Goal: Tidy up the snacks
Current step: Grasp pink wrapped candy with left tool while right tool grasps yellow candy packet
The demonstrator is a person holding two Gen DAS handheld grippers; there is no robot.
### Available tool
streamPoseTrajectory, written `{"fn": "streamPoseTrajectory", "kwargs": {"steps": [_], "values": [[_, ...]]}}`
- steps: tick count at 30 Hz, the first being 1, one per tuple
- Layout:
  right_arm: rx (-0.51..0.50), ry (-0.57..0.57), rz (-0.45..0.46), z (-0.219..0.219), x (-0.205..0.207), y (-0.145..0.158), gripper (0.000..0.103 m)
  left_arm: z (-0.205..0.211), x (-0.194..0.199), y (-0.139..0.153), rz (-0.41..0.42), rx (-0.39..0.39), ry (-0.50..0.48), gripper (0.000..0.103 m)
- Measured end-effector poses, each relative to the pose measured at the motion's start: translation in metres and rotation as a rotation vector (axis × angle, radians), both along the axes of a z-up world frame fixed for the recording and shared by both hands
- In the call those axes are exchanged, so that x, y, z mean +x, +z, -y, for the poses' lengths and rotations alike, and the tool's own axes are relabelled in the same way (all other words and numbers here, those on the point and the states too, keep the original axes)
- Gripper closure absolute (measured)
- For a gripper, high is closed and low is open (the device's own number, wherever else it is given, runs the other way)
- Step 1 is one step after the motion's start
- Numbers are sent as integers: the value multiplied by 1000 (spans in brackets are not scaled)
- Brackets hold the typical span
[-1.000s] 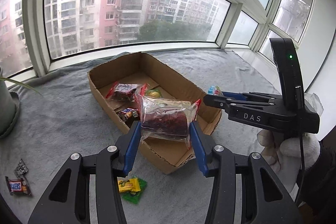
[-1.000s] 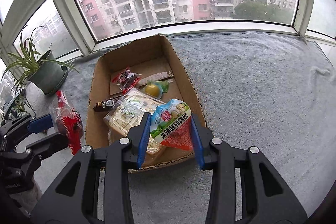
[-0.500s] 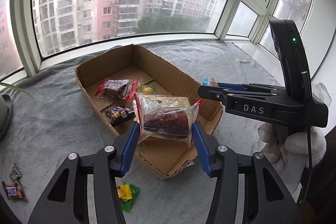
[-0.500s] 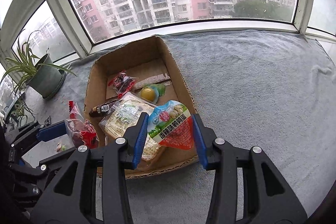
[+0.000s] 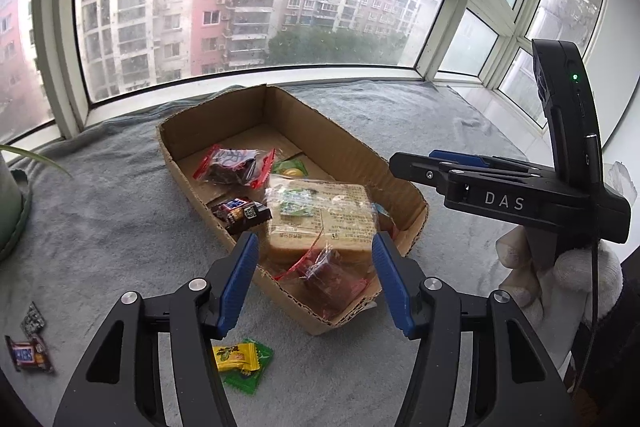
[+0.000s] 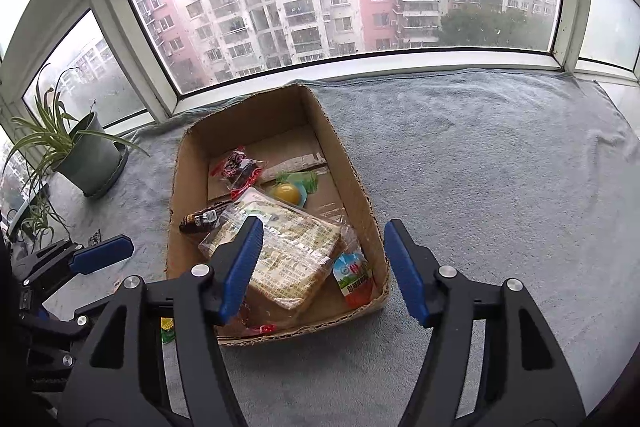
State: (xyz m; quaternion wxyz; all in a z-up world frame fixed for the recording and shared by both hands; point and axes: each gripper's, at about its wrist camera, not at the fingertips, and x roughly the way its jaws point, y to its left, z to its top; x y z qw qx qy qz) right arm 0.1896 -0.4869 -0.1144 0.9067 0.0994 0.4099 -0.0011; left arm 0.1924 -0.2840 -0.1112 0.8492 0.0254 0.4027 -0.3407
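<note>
A cardboard box [image 5: 344, 147] [image 6: 352, 171] sits on the grey cloth and holds several snacks. My left gripper [image 5: 314, 277] is open and empty above the box's near end. A clear bag of dark red snacks [image 5: 332, 277] lies in the box just below it. My right gripper [image 6: 322, 265] is open and empty over the box's near end. A blue and red quail egg packet [image 6: 354, 277] lies in the box's near right corner. A wrapped bread pack [image 5: 320, 219] [image 6: 280, 251] lies in the middle of the box.
A yellow and green candy packet [image 5: 240, 363], a chocolate bar [image 5: 28, 353] and a small dark packet [image 5: 34, 319] lie on the cloth outside the box. A potted plant [image 6: 86, 155] stands at the left by the window.
Both grippers opened. The red snack bag dropped from my left gripper into the box, and the quail egg packet dropped from my right gripper into the box's corner.
</note>
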Motion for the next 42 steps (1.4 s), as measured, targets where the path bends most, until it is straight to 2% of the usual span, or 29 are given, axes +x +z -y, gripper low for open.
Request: {"fn": "streamPoseTrajectory", "kwargs": {"steps": [9, 16, 26, 32, 34, 37, 42], "values": [[16, 59, 44, -26, -16, 21, 37, -44, -3, 11, 7, -27, 64, 45], [42, 144, 73, -60, -33, 33, 37, -106, -1, 16, 6, -45, 161, 45], [106, 371, 26, -131, -48, 15, 37, -188, 4, 1, -31, -39, 299, 45], [79, 469, -62, -168, -41, -14, 37, -192, 1, -20, -67, 15, 273, 45], [54, 480, -85, -176, -37, -23, 38, -189, -1, -28, -81, 27, 253, 45], [32, 487, -124, -182, -28, -36, 48, -184, -1, -39, -98, 45, 225, 45], [-10, 482, -169, -186, -18, -51, 49, -178, 3, -52, -125, 64, 194, 50]]}}
